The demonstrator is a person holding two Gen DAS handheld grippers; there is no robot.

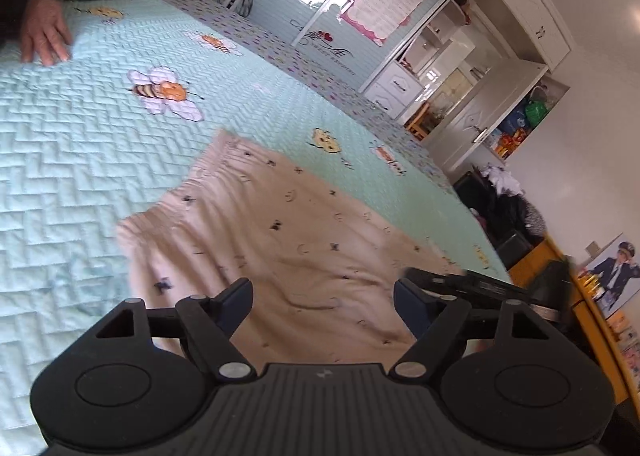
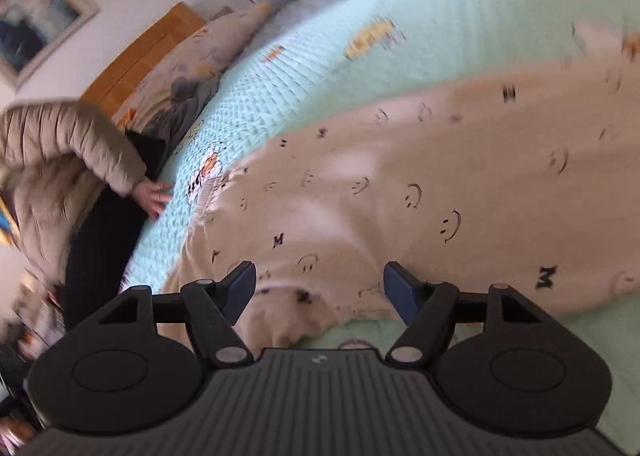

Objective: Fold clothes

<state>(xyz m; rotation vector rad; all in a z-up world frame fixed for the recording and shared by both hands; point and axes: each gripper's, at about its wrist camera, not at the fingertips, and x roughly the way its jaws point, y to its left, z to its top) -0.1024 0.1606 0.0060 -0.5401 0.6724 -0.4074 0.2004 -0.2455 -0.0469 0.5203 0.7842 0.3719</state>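
My left hand-held gripper (image 1: 323, 306) and right hand-held gripper (image 2: 319, 290) look the same: black plastic, ribbed grey body, two round discs, silver screws at the joints, dark blue pads (image 1: 236, 306) on the fingers.

Each camera sits just behind its own jaws and looks forward past them. The left one is tipped sideways, low and near over the bed (image 1: 80, 160), and looks across it to the cupboards (image 1: 500, 68) on the far wall. The right one looks down, close to the beige cloth (image 2: 440, 184), and faces the wooden headboard (image 2: 144, 52). Both views show the cloth, the bee quilt and a person's hand (image 1: 44, 36) resting on the bed.
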